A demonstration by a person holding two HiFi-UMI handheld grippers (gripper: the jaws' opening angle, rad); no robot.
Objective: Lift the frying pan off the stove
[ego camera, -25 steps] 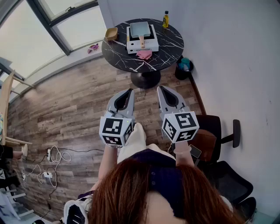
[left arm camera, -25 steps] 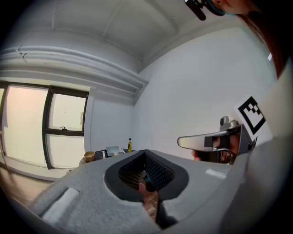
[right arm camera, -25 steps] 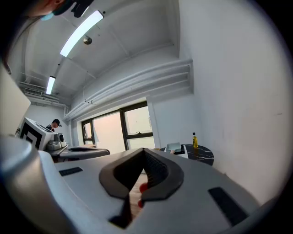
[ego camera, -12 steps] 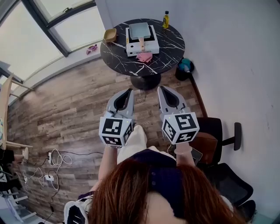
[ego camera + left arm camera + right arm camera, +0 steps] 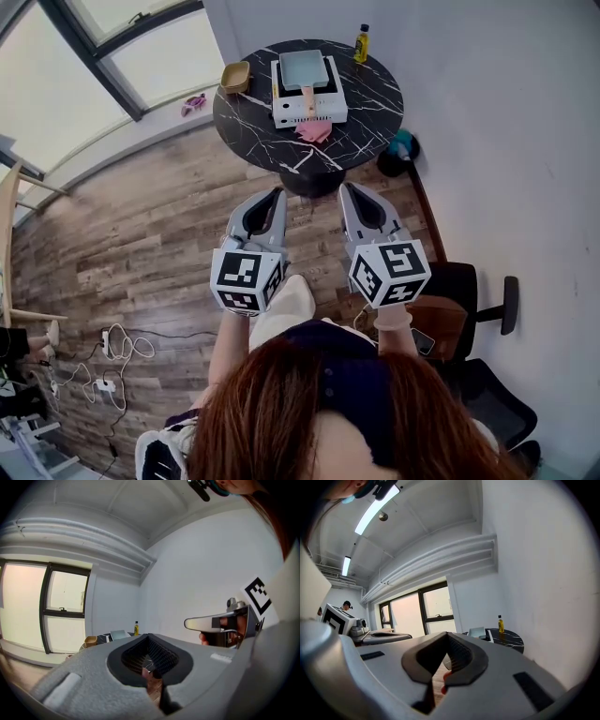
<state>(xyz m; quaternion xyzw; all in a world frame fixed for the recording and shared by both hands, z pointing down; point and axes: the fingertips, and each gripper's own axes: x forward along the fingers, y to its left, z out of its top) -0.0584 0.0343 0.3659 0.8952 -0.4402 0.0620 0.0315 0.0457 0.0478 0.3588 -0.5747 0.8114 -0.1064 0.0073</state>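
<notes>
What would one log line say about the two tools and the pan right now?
left tool: shut, empty | right tool: shut, empty | frying pan: on stove, untouched | both tools: short of table

The frying pan (image 5: 303,66) you are meant to lift is square and shallow, pale grey-blue inside, with a light tan handle (image 5: 307,93). You see it sitting flat and level on top of the stove (image 5: 310,106), its handle pointing back toward you and reaching out over the stove's front edge. The stove is a low white box with a dark top, standing near the middle of the round black marble-patterned table (image 5: 246,122) ahead of you
</notes>
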